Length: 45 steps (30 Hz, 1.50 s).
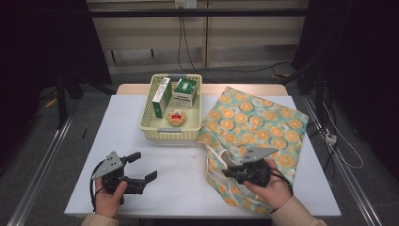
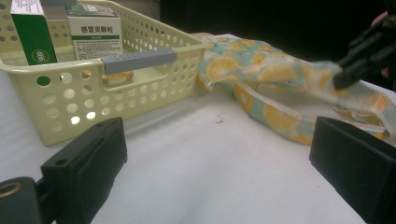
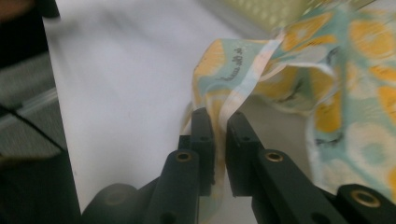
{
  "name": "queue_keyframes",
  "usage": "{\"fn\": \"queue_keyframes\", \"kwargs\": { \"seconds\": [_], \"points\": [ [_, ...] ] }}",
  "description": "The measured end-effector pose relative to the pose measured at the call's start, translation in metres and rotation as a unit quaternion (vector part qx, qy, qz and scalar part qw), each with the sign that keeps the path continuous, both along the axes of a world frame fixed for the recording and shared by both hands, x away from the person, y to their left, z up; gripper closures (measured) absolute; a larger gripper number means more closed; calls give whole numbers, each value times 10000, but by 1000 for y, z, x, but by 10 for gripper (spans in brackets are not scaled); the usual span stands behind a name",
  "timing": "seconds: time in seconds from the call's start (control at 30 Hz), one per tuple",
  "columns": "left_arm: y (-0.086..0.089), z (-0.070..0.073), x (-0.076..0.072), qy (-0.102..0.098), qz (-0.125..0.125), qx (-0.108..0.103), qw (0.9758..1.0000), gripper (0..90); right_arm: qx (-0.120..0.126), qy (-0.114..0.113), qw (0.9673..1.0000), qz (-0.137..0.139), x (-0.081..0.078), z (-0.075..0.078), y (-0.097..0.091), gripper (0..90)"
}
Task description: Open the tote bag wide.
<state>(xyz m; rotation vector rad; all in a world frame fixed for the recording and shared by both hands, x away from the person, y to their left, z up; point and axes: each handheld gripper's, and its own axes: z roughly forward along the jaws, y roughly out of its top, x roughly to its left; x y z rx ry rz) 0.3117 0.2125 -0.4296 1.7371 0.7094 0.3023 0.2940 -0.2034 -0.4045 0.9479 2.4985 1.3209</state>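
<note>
A cloth bag [image 1: 254, 122] printed with orange slices on pale blue lies on the right half of the white table [image 1: 179, 183]. My right gripper [image 1: 227, 165] is at the bag's near left corner, shut on a fold of its edge with a white strap. In the right gripper view the cloth [image 3: 233, 79] runs up from between the closed jaws of the right gripper [image 3: 219, 116]. My left gripper [image 1: 143, 167] rests low at the table's front left, open, with bare table between its jaws. In the left gripper view the left gripper [image 2: 219, 158] faces the bag [image 2: 275, 79] and the right gripper [image 2: 341, 79].
A pale yellow perforated basket [image 1: 170, 134] stands at the table's back middle, touching the bag's left edge. It holds two green and white boxes [image 1: 162, 96] and a small round tin [image 1: 176, 117]. The basket's grey handle [image 2: 137, 60] faces the left gripper.
</note>
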Motion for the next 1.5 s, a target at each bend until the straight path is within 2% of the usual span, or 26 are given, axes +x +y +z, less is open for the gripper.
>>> {"fn": "queue_keyframes", "kwargs": {
  "seconds": [0.03,0.17,0.23,0.3,0.43,0.53,0.67,0.83,0.9,0.97,1.03,1.1,1.2,1.3,1.37,1.43,1.5],
  "points": [
    [0,0,0,4,-2,-5,10000,40,91,38,9999,-34,3,5,-5,843],
    [-1,0,0,9,6,-29,10000,39,-93,-240,9995,-163,16,23,-21,896],
    [-1,0,0,-3,7,-26,10000,40,-174,-302,9990,-276,30,28,-32,896],
    [0,1,0,-14,1,-27,10000,40,-111,-269,9985,-474,47,29,-46,894],
    [1,-1,1,20,12,-39,10000,39,52,53,9971,-752,80,20,-74,883],
    [2,-1,2,38,12,-50,10000,39,-11,53,9955,-943,99,13,-85,881],
    [2,-2,2,42,3,-50,10000,40,133,107,9933,-1139,120,0,-94,877],
    [2,-3,2,50,-12,-31,10000,39,-185,136,9891,-1455,136,-17,-100,870],
    [2,-3,2,53,-18,-31,10000,40,-312,181,9874,-1541,138,-23,-103,842],
    [3,-3,2,52,-13,-40,10000,40,-340,214,9870,-1557,138,-25,-106,794],
    [3,-3,2,50,-14,-39,10000,39,-386,148,9872,-1543,135,-24,-107,781],
    [2,-3,2,52,-14,-34,10000,39,-354,123,9870,-1565,130,-21,-106,676],
    [1,-2,2,38,-27,-24,10000,39,-673,-17,9855,-1560,119,-13,-99,474],
    [0,-1,2,22,-28,-14,10000,40,-706,-111,9885,-1332,106,-3,-89,461],
    [-1,-1,1,33,-21,-28,10000,39,-627,-240,9900,-1239,95,4,-83,427],
    [-1,-1,1,35,-22,-21,10000,39,-564,-261,9925,-1055,83,8,-74,431],
    [-1,0,1,6,-27,10,10000,40,-536,-199,9952,-800,72,8,-65,484]
  ]
}}
